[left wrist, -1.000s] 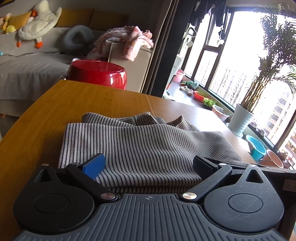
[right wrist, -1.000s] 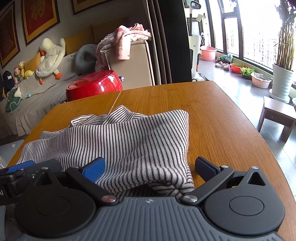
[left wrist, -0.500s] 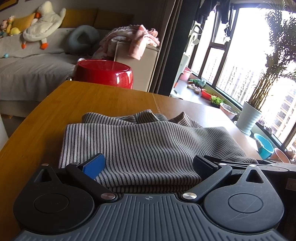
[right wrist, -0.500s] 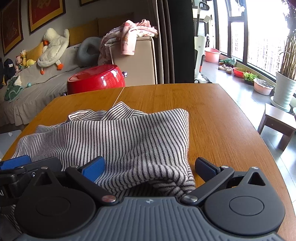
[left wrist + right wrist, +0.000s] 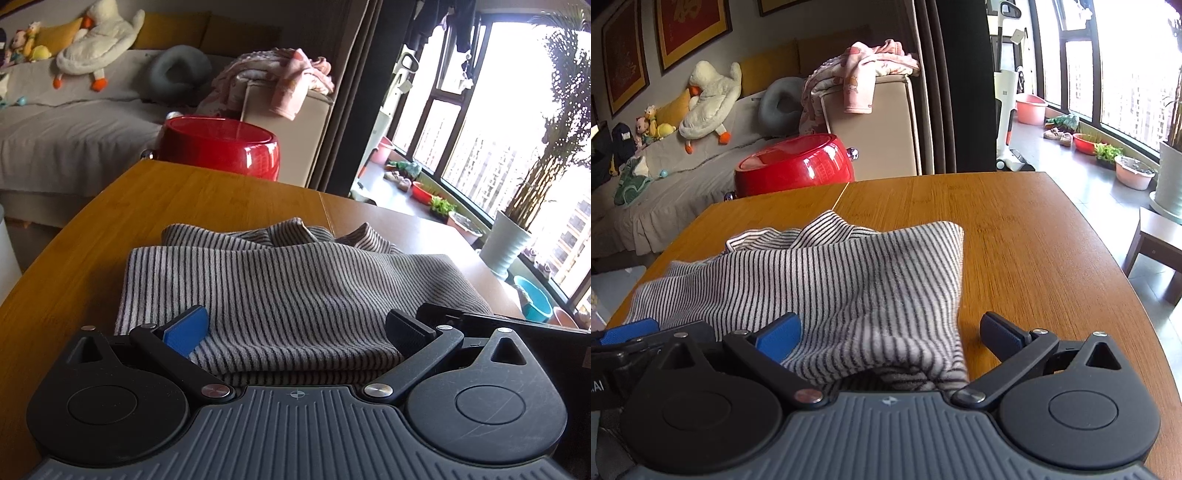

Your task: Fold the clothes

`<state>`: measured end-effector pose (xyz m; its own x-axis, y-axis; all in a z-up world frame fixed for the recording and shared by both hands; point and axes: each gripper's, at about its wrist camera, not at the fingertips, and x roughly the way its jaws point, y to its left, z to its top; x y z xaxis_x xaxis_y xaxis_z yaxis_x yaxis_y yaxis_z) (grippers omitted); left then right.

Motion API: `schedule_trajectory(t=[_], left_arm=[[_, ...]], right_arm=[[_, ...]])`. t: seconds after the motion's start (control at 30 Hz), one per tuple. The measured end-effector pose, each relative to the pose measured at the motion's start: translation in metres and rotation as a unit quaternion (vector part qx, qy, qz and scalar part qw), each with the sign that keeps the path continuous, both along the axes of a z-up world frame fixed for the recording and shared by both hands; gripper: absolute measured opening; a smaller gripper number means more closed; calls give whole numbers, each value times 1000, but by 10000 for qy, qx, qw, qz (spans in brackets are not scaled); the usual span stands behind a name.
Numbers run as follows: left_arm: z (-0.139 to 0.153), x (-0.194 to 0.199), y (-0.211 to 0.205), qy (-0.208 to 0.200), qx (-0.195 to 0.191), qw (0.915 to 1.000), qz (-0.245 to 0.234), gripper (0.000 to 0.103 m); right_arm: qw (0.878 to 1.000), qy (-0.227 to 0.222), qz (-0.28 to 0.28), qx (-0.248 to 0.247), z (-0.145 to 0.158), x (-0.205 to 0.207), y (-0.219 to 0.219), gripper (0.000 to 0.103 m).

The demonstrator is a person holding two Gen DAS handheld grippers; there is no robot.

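I had both tools low at the near edge of the wooden worktop [image 5: 1015, 236], side by side, each facing the striped garment [image 5: 295, 291]. It lay on the worktop doubled over on itself: a smooth upper layer rested on a lower one, and loose ends, perhaps a collar or sleeve, poked out at the far side. My left hand-held gripper [image 5: 297, 328] had its jaws spread wide, with the near folded edge lying between them but not pinched. My right hand-held gripper [image 5: 890, 330] stood the same way, jaws apart, at the garment's right near corner, where the cloth bunched up into a small hump. Neither one held anything.

I judged that at least one fold was already in the cloth, but I could not tell whether I had just let go after laying that fold down or was about to take hold for another. A further fold would have called for both tools to close on the near edge through both layers together, so the layers would not slide apart. The hump at the right corner would have needed flattening.
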<state>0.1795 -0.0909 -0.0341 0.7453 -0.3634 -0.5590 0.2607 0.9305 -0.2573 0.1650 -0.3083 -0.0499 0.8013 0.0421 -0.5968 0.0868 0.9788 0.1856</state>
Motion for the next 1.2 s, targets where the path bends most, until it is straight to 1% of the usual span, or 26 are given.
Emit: schedule_trajectory(t=[0.07, 0.13, 0.2, 0.33, 0.47, 0.63, 0.67, 0.77, 0.8, 0.83, 0.87, 0.9, 0.93, 0.97, 1.03, 1.07, 1.1, 1.2], left_arm=[[1, 2, 2, 57, 10, 9999, -99, 103], [1, 1, 1, 92, 51, 9998, -152, 103], [2, -2, -3, 69, 129, 9998, -158, 103], [1, -1, -7, 51, 258, 9995, -156, 103], [1, -1, -7, 43, 283, 9995, -164, 103], [1, -1, -5, 40, 243, 9995, -180, 103], [1, -1, -5, 44, 237, 9995, -193, 103], [13, -5, 4, 99, 147, 9991, -391, 103], [23, -9, 12, 40, 7, 9988, -492, 103], [35, -12, 22, -116, -61, 9985, -527, 103], [47, -14, 32, -304, -73, 9981, -525, 103], [55, -9, 41, -314, -71, 9984, -473, 103], [61, 0, 48, -225, -62, 9990, -393, 103], [59, 12, 52, -7, -50, 9994, -340, 103], [49, 43, 58, 571, -24, 9980, -261, 103], [43, 54, 58, 749, 44, 9969, -232, 103], [37, 63, 57, 843, 102, 9962, -215, 103], [21, 80, 55, 1112, 115, 9935, -208, 103]], right_arm=[[9993, -65, 176, 327, 2, -4, -10, 103], [9980, -280, 190, 539, 10, -16, -20, 103], [9964, -600, 240, 553, 27, -31, -23, 103], [9904, -971, 579, 793, 59, -48, -21, 103], [9813, -1340, 917, 1030, 91, -65, -18, 103], [9657, -1794, 1335, 1322, 132, -87, -15, 103], [9688, -1701, 1299, 1254, 126, -86, -14, 103], [9851, -802, 838, 1273, 71, -60, -19, 103], [9873, -592, 708, 1295, 55, -53, -22, 103], [9885, -439, 597, 1316, 41, -46, -26, 103], [9891, -338, 510, 1340, 30, -42, -30, 103], [9893, -266, 436, 1367, 21, -39, -33, 103], [9894, -193, 362, 1393, 12, -37, -37, 103], [9868, -137, 371, 1567, 7, -36, -39, 103], [9770, -44, 479, 2076, 0, -36, -43, 103], [9711, 3, 533, 2328, -4, -36, -45, 103], [9714, 7, 598, 2296, 0, -35, -44, 103], [9816, -49, 809, 1727, 23, -33, -40, 103]])
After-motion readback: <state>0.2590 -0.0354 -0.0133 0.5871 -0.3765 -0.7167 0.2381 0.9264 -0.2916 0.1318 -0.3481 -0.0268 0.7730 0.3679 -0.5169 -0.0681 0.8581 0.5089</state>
